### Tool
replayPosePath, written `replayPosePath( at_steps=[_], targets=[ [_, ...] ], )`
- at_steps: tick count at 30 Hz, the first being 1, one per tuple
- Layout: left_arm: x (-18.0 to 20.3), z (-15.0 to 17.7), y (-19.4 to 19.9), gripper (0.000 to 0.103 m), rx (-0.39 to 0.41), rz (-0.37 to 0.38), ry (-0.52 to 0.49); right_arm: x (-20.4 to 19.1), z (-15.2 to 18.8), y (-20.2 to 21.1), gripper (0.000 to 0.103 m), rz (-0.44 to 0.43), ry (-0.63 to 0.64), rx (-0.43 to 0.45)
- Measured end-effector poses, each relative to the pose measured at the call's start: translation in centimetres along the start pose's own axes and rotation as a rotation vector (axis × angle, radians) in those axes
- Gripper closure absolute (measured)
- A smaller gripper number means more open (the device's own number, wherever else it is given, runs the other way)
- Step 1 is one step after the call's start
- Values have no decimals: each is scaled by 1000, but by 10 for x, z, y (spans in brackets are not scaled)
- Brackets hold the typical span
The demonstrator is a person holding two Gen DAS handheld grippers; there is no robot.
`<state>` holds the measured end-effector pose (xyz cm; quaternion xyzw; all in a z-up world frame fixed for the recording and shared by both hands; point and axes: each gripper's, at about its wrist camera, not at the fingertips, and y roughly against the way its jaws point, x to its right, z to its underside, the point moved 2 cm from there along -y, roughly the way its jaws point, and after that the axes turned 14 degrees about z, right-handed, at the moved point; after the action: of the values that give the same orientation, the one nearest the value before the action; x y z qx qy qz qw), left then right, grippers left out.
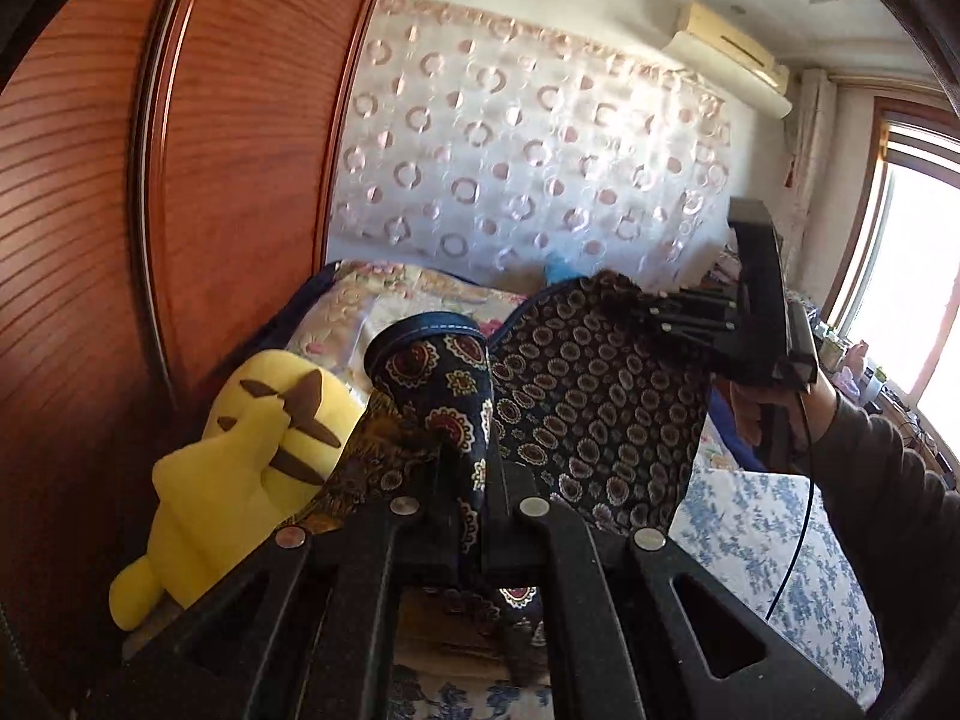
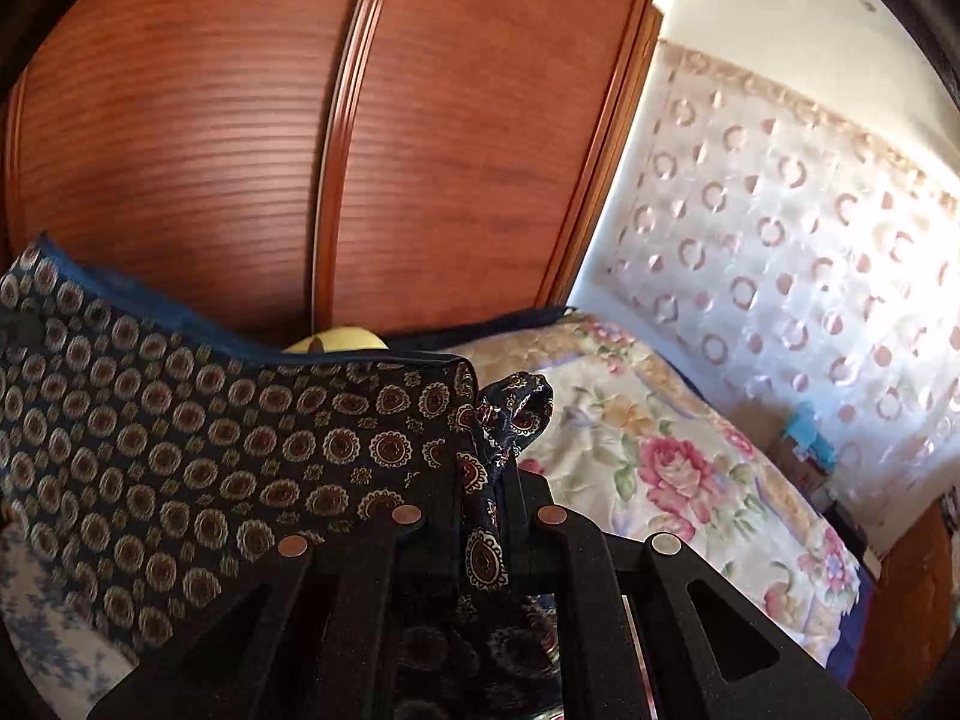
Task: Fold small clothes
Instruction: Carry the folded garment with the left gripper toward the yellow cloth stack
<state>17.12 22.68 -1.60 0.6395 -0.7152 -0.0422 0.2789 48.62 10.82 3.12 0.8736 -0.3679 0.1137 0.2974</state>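
- At the bottom middle of the left wrist view, the left claw (image 1: 465,480) is clenched on a bunched corner of the dark patterned cloth (image 1: 594,402), its fingers squeezed close with the fabric rising between them.
- At the bottom middle of the right wrist view, the right claw (image 2: 486,498) is likewise clenched on the opposite corner of the same cloth (image 2: 198,438), a crumpled tuft of it sticking up above the fingers.
- The cloth hangs stretched in the air between the two claws, above the bed; it is navy with rows of small round medallions and a blue hem along its top edge.
- To the right of the left wrist view, the other claw (image 1: 648,312) shows from the side, pinching the cloth's far corner, with a hand (image 1: 756,414) and dark sleeve (image 1: 888,480) behind it.
- A yellow plush toy (image 1: 240,456) sits at the lower left of that view, beside the cloth.
- Below lies the blue-flowered bedsheet (image 1: 774,546), and further back a rose-patterned quilt (image 2: 672,456).
- Behind stand the reddish wooden wardrobe doors (image 2: 240,120), filling the upper left.
- Furthest off, a white curtain with pink rings (image 1: 540,144) covers the wall, an air conditioner (image 1: 732,54) above it and a bright window (image 1: 918,276) at the right edge.
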Motion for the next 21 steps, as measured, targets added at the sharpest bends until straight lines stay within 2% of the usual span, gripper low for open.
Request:
replayPosePath(
  at_steps=[4,7,9,14,16,18,19,21],
  targets=[
    [-11,3,-12,98,-15,3,23,-3,-36,-47,95,-18,43,-8],
    [-12,8,-10,98,-8,15,37,-17,-49,-57,95,-36,70,10],
    [-10,11,-10,98,-7,20,47,-23,-42,-44,95,-52,75,28],
    [-20,22,-20,98,-18,-24,89,-33,-22,-61,93,-59,70,-1],
    [-26,29,-25,98,-45,-42,106,-31,-16,-68,87,-46,43,-36],
    [-28,34,-26,92,-56,-65,105,-26,-13,-72,69,-17,4,-63],
    [-28,35,-25,88,-56,-78,92,-21,-12,-70,65,-4,-22,-64],
    [-28,35,-21,70,-50,-91,81,-11,-9,-61,55,7,-69,-55]
  ],
)
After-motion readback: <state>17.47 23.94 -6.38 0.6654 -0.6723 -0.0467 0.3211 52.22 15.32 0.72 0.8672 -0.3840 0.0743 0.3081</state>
